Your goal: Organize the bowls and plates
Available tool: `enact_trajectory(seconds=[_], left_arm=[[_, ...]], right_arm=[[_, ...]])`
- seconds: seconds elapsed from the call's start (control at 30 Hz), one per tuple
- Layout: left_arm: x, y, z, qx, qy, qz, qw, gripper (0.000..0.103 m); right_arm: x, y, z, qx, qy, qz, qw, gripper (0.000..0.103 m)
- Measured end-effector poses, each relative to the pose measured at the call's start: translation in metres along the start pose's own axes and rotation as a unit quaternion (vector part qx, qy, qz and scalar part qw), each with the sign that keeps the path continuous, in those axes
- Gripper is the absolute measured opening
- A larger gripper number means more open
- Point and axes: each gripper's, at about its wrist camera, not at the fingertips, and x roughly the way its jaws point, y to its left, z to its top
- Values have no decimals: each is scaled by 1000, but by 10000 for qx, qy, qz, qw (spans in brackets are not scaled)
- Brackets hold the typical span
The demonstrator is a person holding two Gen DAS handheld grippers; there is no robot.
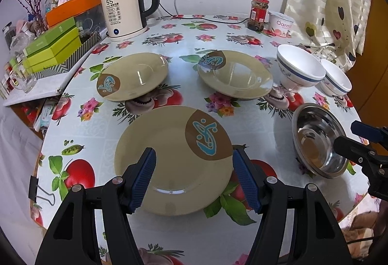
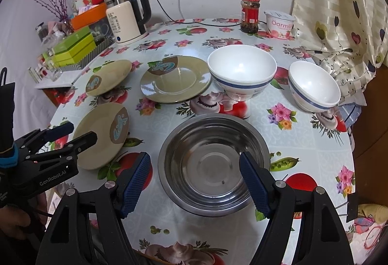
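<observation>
Three olive plates with brown-and-blue patches lie on the floral table: a near one (image 1: pixel 173 160) (image 2: pixel 104 135), a far left one (image 1: pixel 133 76) (image 2: pixel 109 77) and a far right one (image 1: pixel 235 74) (image 2: pixel 175 79). Two white bowls with a blue band, a large one (image 2: pixel 241 71) (image 1: pixel 299 68) and a small one (image 2: pixel 314 86) (image 1: pixel 335 80), stand upright at the right. A steel bowl (image 2: pixel 214 165) (image 1: pixel 320 141) sits near the front. My left gripper (image 1: pixel 196 168) is open over the near plate. My right gripper (image 2: pixel 195 175) is open over the steel bowl.
A kettle (image 1: pixel 128 10) with its cord, a red-lidded jar (image 1: pixel 259 14) and a yogurt tub (image 1: pixel 281 22) stand at the back. Green boxes (image 1: pixel 53 49) and clutter fill a side shelf on the left. A curtain (image 1: pixel 334 5) hangs at the right. A binder clip (image 1: pixel 36 188) grips the table's left edge.
</observation>
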Motion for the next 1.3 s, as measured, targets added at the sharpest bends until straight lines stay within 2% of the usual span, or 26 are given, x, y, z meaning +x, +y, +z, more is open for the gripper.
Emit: enact_trajectory(seconds=[0.7, 0.97, 1.3], left_arm=[[0, 13, 4, -153, -92, -108, 9998, 66], [-1, 22, 4, -262, -262, -233, 9990, 66], [-4, 29, 6, -321, -349, -221, 9986, 66]], right_arm=[[6, 5, 5, -79, 59, 31, 9999, 76], [7, 10, 7, -155, 82, 39, 9998, 76], [11, 21, 20, -262, 33, 134, 9996, 76]])
